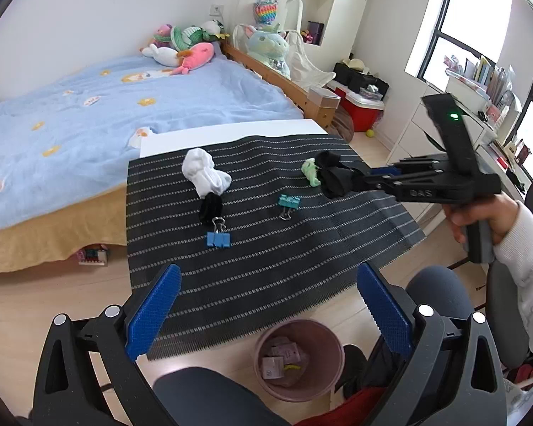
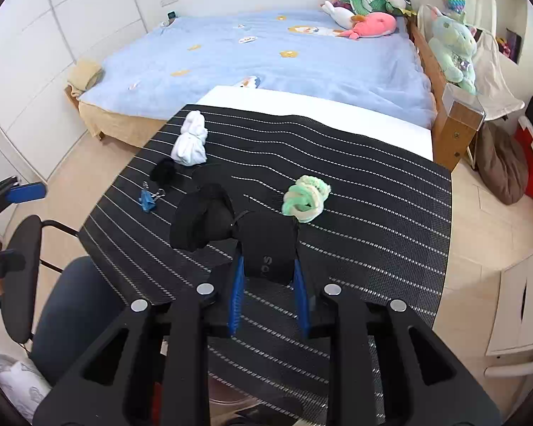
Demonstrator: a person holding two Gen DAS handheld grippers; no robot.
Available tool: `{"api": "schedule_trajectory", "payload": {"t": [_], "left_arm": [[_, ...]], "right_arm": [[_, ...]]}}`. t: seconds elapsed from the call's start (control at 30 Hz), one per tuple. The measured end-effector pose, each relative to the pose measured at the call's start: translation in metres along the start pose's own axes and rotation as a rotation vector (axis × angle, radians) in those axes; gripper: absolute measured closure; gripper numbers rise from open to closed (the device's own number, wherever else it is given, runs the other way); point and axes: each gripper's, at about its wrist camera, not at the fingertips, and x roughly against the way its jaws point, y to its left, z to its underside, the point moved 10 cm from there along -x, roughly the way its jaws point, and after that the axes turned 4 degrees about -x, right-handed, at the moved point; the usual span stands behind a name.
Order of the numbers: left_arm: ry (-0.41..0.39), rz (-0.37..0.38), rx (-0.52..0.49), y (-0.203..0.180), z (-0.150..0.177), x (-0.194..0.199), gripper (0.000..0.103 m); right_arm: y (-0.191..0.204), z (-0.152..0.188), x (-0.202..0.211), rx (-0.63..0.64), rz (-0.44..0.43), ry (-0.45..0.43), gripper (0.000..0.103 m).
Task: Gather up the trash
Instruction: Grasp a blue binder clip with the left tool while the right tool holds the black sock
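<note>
Striped mat (image 1: 266, 248): socks (image 1: 204, 175), 2 clips (image 1: 218, 238).

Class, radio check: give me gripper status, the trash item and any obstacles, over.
Right gripper shut on black rolled sock, lifted off striped mat. Left gripper open, empty. Pink waste bin below table edge; path looks clear.

Left wrist view: looks forward and steeply down from the near edge of the striped mat (image 1: 266, 248), over the pink bin (image 1: 298, 358) on the floor, toward the bed (image 1: 124, 99) beyond the far edge. Right wrist view: closer in, above the mat's near right part — tilted down, facing the same bed (image 2: 284, 56). Shared — the mat (image 2: 373, 230), white sock bundle (image 1: 205, 174) (image 2: 190, 140), blue binder clip (image 1: 218, 238) (image 2: 147, 200).
</note>
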Motion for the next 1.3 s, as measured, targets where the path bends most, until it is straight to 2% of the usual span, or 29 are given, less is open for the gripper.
{"api": "schedule_trajectory", "payload": {"t": [0.2, 0.4, 0.67, 1.0, 1.1, 1.17, 1.2, 1.27, 1.3], "left_arm": [[0.004, -0.013, -0.012, 0.012, -0.018, -0.012, 0.008], [0.053, -0.028, -0.029, 0.026, -0.033, -0.037, 0.008], [0.146, -0.064, -0.051, 0.044, -0.043, -0.079, 0.008], [0.249, -0.083, -0.037, 0.063, -0.039, -0.124, 0.009], [0.274, -0.09, -0.034, 0.065, -0.035, -0.132, 0.019], [0.288, -0.094, -0.031, 0.067, -0.033, -0.137, 0.032], [0.292, -0.098, -0.03, 0.068, -0.032, -0.138, 0.035], [0.296, -0.099, -0.029, 0.069, -0.032, -0.14, 0.05], [0.298, -0.101, -0.029, 0.068, -0.032, -0.14, 0.052]], "right_arm": [[0.004, 0.001, 0.009, -0.026, 0.001, -0.007, 0.079], [0.002, 0.002, 0.012, -0.04, 0.01, -0.009, 0.079], [-0.005, 0.006, 0.015, -0.053, 0.017, -0.004, 0.079], [-0.013, 0.009, 0.017, -0.067, 0.016, -0.007, 0.079], [-0.014, 0.009, 0.016, -0.07, 0.015, -0.006, 0.079], [-0.014, 0.01, 0.016, -0.072, 0.013, -0.006, 0.079], [-0.014, 0.01, 0.016, -0.073, 0.013, -0.006, 0.079], [-0.014, 0.01, 0.016, -0.075, 0.009, -0.007, 0.079], [-0.014, 0.011, 0.016, -0.075, 0.009, -0.007, 0.079]]}}
